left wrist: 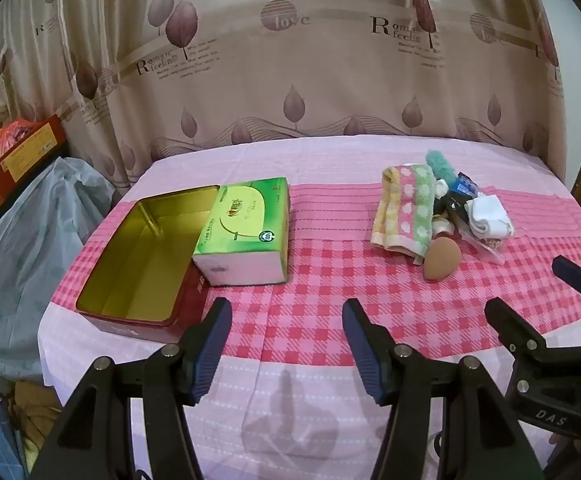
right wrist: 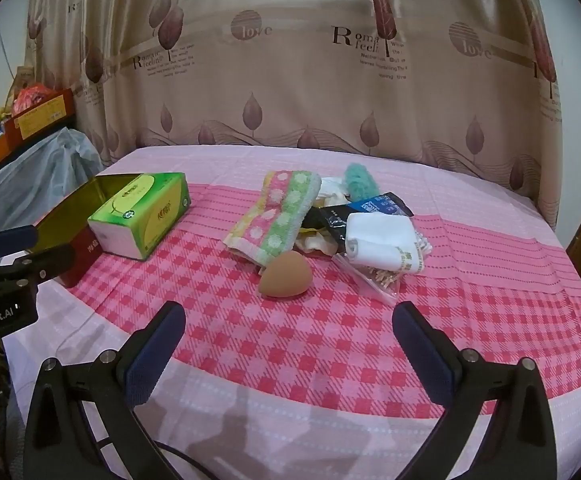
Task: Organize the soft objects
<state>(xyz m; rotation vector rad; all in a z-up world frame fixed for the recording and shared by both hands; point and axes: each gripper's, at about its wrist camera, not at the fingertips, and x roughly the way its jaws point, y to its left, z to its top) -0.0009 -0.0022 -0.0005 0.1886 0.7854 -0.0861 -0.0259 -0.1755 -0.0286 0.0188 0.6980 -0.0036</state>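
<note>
Both grippers wait open over the checked cloth, nothing yet picked up.

We see the left gripper and right gripper spread and empty; the tin sits far left, lid off, probably to take the soft pile: towel, sponge, socks. Things beneath the pile stay hidden.

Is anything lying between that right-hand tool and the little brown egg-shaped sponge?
Nothing visible. The right tool is open above bare checked cloth, and the sponge sits alone at the near edge of the pile, just ahead of it.
</note>
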